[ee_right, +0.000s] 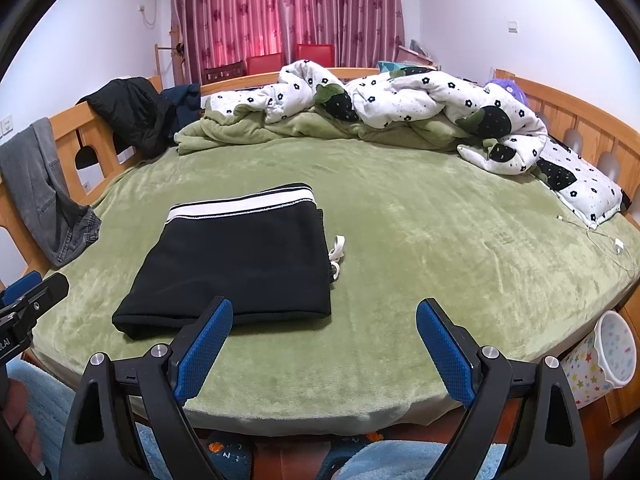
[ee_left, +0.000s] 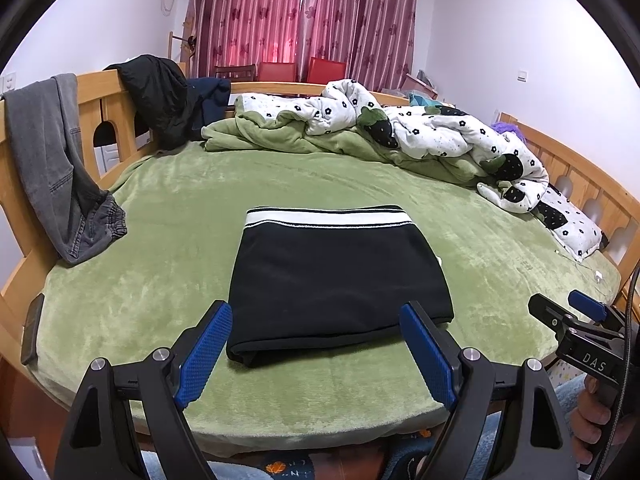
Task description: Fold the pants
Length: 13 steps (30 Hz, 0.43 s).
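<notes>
Black pants [ee_left: 340, 280] folded into a flat rectangle, white-striped waistband [ee_left: 328, 218] on the far edge, white drawstring [ee_right: 338, 254] poking out the right side. Lying on green bed cover [ee_left: 180, 208], just ahead of left gripper [ee_left: 316, 356], ahead and left of right gripper [ee_right: 324, 354]. Both held with jaws spread wide, gripping nothing, clear of the cloth. Crumpled floral quilt [ee_left: 432, 136] well beyond. Grey jeans [ee_left: 52, 160] draped over wooden rail [ee_left: 104, 116] far left. Star-patterned bin [ee_right: 604, 360] low right.
</notes>
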### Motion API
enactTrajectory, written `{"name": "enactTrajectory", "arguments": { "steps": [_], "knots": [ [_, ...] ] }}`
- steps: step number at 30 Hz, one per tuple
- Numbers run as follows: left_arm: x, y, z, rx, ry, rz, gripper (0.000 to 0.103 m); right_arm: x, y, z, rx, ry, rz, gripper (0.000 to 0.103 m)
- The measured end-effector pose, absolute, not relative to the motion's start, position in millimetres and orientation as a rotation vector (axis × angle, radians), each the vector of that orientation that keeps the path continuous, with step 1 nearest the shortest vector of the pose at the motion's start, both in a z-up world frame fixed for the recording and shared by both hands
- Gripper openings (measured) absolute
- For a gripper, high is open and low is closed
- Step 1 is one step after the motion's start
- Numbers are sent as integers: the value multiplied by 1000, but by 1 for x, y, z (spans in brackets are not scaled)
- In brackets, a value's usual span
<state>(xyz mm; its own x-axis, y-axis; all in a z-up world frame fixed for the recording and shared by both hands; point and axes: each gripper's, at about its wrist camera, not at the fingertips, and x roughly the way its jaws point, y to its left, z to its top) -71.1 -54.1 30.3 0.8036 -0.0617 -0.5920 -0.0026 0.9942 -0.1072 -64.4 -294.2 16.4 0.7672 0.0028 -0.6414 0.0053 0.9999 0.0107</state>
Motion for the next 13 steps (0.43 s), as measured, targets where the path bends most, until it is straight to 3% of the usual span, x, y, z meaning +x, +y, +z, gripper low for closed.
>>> {"name": "enactTrajectory", "arguments": {
  "steps": [13],
  "knots": [
    [-73, -52, 30, -102, 630, -29, 85, -64, -294, 15, 13, 698, 5, 92]
  ]
}}
